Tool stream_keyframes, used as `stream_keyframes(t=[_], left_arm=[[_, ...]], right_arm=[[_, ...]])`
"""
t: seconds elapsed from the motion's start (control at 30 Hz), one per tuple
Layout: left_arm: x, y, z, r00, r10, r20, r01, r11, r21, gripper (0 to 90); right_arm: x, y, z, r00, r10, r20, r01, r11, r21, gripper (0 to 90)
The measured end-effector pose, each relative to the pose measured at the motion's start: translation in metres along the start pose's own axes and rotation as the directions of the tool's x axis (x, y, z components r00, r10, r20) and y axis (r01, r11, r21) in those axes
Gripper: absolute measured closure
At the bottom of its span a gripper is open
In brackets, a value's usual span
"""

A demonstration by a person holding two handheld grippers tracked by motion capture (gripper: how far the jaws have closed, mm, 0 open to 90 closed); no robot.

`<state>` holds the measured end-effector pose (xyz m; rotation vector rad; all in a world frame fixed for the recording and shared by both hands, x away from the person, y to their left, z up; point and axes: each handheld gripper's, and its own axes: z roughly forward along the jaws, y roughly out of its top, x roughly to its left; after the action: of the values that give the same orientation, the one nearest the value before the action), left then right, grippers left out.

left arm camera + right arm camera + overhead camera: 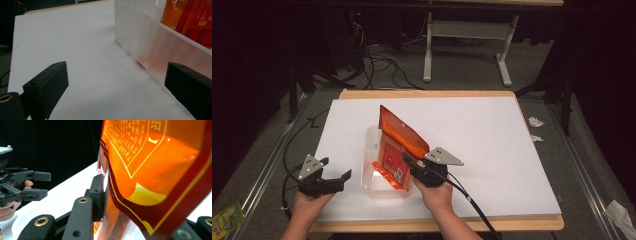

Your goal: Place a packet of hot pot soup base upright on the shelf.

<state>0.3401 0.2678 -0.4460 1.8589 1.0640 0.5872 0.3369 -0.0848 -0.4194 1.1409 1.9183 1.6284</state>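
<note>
**Seat the orange pack in the bin — keep the right grip, steady with the left**

High view: right gripper (414, 167) has its jaws closed on the lower edge of the orange pack (399, 142). Pack stands tilted in the clear bin (368, 172), top leaning away and to the right, bottom inside the bin near the front. Left gripper (332, 179) is wide open, holding nothing, just beside the bin's left wall on the desk (492, 145).

Left gripper view: jaws spread wide over bare desk (75, 50). Bin wall (150, 50) runs close past the right jaw; pack (192, 22) shows over the rim. Likely best use: press that wall lightly so the bin doesn't slide.

Right gripper view: pack (155, 170) is pinched near its edge, one jaw flat against the film. Left gripper (30, 185) sits open farther off.

To do it well, my read:
- lower the pack slowly, rotate toward flat
- don't release until the bottom rests on the bin floor
- film is slick and floppy; an edge pinch may slip, so avoid jerks
- watch the top corner clearing the far rim
</note>
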Motion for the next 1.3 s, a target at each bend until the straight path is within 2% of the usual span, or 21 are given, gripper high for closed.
stream_keyframes(t=[0.17,0.23,0.33,0.5,0.57,0.6,0.77,0.93,1.03,1.1,1.2,1.3], left_arm=[[0.000,0.000,0.000,1.0000,-0.003,-0.001,0.003,1.0000,-0.003,5.8],[0.000,-0.001,0.001,1.0000,-0.002,0.004,0.002,1.0000,0.004,5.8],[0.001,-0.001,0.001,1.0000,-0.005,0.004,0.005,1.0000,0.001,5.8],[0.001,-0.001,0.000,1.0000,-0.005,0.007,0.005,1.0000,-0.001,6.0],[0.001,-0.001,0.001,1.0000,-0.005,0.007,0.005,1.0000,-0.001,5.9],[0.001,-0.001,0.001,0.9999,-0.004,0.011,0.004,1.0000,-0.001,6.0],[0.000,-0.001,0.001,0.9999,-0.002,0.017,0.002,1.0000,0.004,6.3],[0.000,-0.001,0.000,0.9998,0.000,0.018,0.000,1.0000,0.010,6.4],[0.000,-0.002,0.000,0.9997,0.002,0.023,-0.002,0.9999,0.015,6.7],[0.000,-0.002,0.000,0.9997,-0.004,0.025,0.004,0.9998,0.018,6.8],[0.001,-0.004,0.001,0.9996,-0.015,0.024,0.014,0.9997,0.022,6.9],[0.001,-0.004,0.000,0.9996,-0.019,0.022,0.018,0.9995,0.027,6.9]], right_arm=[[-0.002,0.002,0.000,1.0000,-0.001,-0.004,0.001,1.000,0.018,67.7],[-0.003,0.004,0.000,0.9997,-0.005,-0.024,0.006,0.999,0.036,63.8],[-0.006,0.006,0.000,0.9989,-0.011,-0.046,0.013,0.998,0.054,56.2],[-0.009,0.010,-0.003,0.9950,-0.021,-0.098,0.027,0.998,0.058,36.6],[-0.010,0.012,-0.005,0.9945,-0.024,-0.102,0.030,0.998,0.058,33.6],[-0.011,0.014,-0.010,0.9956,-0.034,-0.087,0.039,0.998,0.054,27.9],[-0.016,0.020,-0.023,0.9938,-0.044,-0.102,0.048,0.998,0.037,20.0],[-0.025,0.024,-0.047,0.9943,-0.030,-0.103,0.031,0.999,0.012,16.7],[-0.041,0.022,-0.069,0.9966,-0.016,-0.081,0.015,1.000,-0.014,15.9],[-0.055,0.018,-0.087,0.9984,-0.028,-0.050,0.027,0.999,-0.028,15.6],[-0.081,0.011,-0.114,0.9985,-0.041,0.037,0.041,0.999,-0.020,15.3],[-0.108,-0.002,-0.139,0.9856,-0.064,0.157,0.060,0.998,0.030,14.6]])
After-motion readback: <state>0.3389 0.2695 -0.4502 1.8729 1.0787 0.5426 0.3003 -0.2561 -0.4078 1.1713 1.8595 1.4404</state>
